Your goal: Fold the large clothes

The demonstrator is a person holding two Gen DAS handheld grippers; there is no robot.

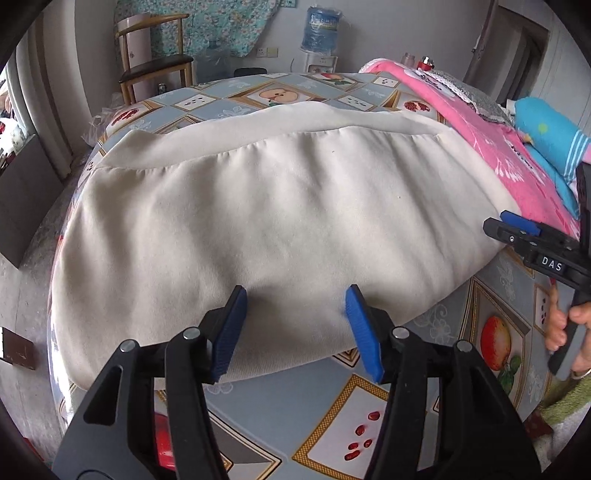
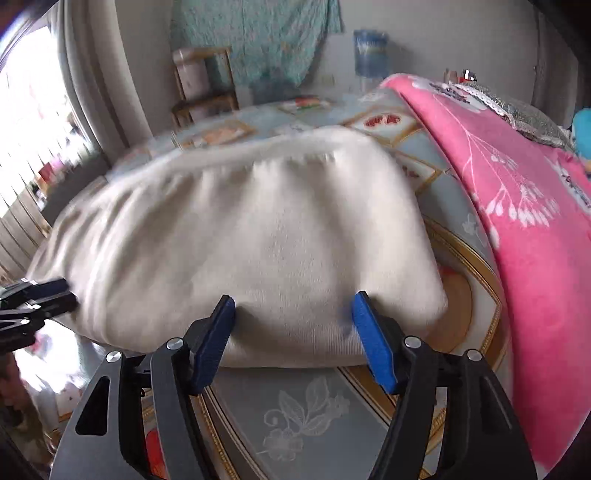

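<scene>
Surface: I see a fruit-print tablecloth.
Garment: cream sweatshirt, folded.
Left gripper: spread wide, tips at its 6 o'clock edge.
Right gripper: likewise spread.
3 o'clock: pink blanket.

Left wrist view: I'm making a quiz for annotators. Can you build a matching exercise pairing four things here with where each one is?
Things:
1. cream folded garment
2. pink floral blanket
3. blue water jug
4. wooden chair with dark seat

Places:
A. far left, beyond the table
B. table centre, ahead of the open fingers
C. on the dispenser at the back wall
D. along the table's right side

Pairs: 1-B, 2-D, 3-C, 4-A
</scene>
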